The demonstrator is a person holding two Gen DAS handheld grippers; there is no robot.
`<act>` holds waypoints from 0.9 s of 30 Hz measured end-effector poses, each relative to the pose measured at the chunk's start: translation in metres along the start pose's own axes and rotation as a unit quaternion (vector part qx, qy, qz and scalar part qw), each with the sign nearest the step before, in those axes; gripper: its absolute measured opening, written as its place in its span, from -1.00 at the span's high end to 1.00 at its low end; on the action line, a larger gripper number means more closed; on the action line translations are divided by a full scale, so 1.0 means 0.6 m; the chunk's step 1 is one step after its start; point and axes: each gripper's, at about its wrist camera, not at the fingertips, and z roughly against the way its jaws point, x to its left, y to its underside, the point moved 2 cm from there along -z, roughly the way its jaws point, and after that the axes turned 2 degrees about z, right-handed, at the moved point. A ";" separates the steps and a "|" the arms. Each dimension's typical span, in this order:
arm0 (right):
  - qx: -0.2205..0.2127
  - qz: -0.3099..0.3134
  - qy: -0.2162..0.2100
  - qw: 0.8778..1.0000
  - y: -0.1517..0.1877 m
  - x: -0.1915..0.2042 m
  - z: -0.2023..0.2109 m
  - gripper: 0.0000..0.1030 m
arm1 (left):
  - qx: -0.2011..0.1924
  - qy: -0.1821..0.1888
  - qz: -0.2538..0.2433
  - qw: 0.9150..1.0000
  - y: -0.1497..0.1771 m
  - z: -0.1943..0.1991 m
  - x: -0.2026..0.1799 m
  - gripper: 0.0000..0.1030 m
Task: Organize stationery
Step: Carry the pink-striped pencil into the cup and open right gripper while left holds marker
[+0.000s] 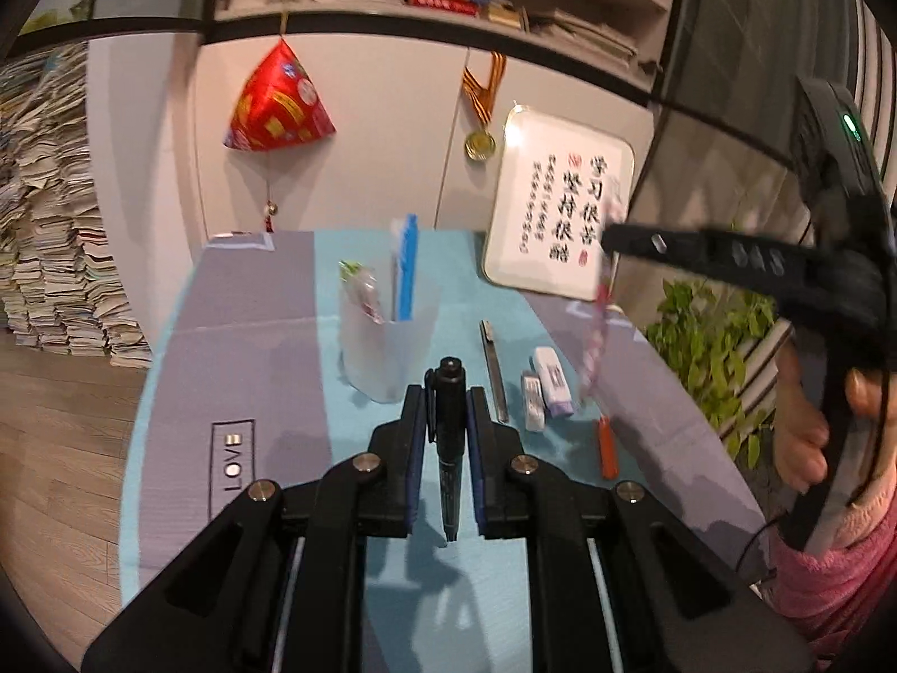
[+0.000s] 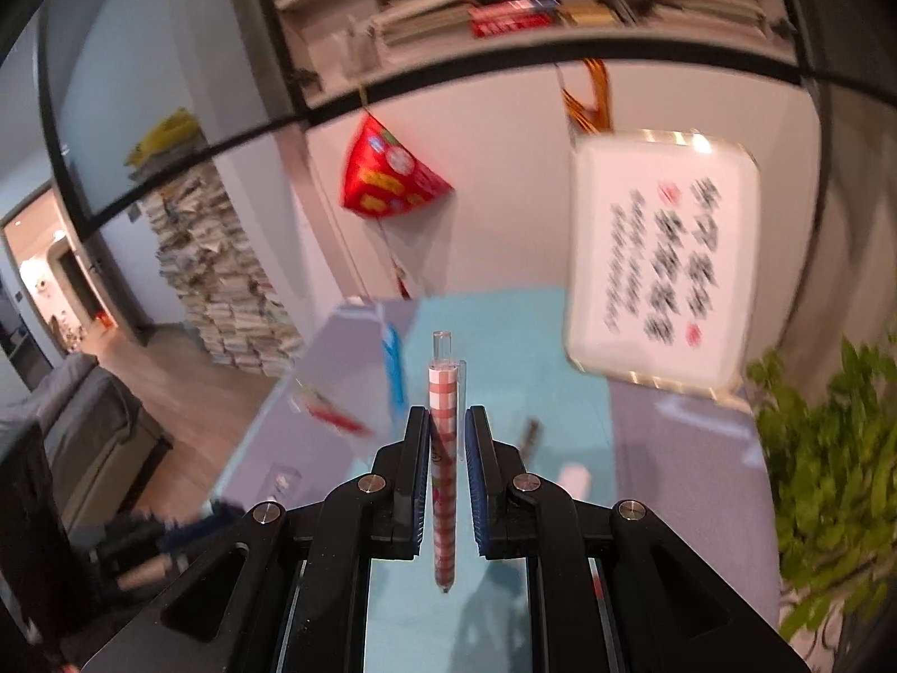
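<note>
1. The left gripper (image 1: pixel 448 437) is clamped on a black marker pen with a clip cap (image 1: pixel 450 448). The pen stands nearly upright between the jaws, cap at 12 o'clock, tip at 6 o'clock, clear of the table.
2. The right gripper (image 2: pixel 448 460) is clamped on a slim pen with a red-and-white checked barrel and clear top (image 2: pixel 444 471), likewise held lengthwise, above the table.
3. In the left wrist view, a translucent plastic pen cup (image 1: pixel 387 353) stands on the light blue and grey table mat (image 1: pixel 252 336), at 11 o'clock from the marker. It holds a blue flat item (image 1: pixel 406 269) and a wrapped piece I cannot identify.
4. At 1 o'clock from the marker, a thin metal strip, probably a ruler (image 1: pixel 493 370), lies on the mat; two small white erasers (image 1: pixel 546 387) lie just beside it, and an orange pen-like piece (image 1: pixel 607 448) lies further right.
5. A white framed calligraphy board (image 1: pixel 560 213) leans at the far edge.
</note>
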 end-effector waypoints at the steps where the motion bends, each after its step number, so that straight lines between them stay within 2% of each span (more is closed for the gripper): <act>1: -0.011 0.007 -0.001 1.000 -0.016 0.014 -0.004 0.73 | -0.004 0.000 0.003 1.000 -0.002 0.003 0.004 0.76; 6: -0.042 0.030 0.005 0.999 -0.062 0.068 -0.034 0.73 | -0.017 -0.003 0.014 1.000 -0.004 0.017 0.020 0.76; 13: -0.074 0.030 0.038 0.996 -0.080 0.093 -0.096 0.73 | -0.023 -0.018 0.029 0.999 -0.003 0.025 0.048 0.76; 20: -0.061 0.029 0.054 0.996 -0.070 0.090 -0.149 0.73 | -0.019 -0.030 0.042 0.998 0.000 0.015 0.071 0.76; 27: -0.040 0.034 0.057 0.997 -0.047 0.084 -0.170 0.73 | -0.018 -0.036 0.042 0.998 -0.001 0.007 0.077 0.76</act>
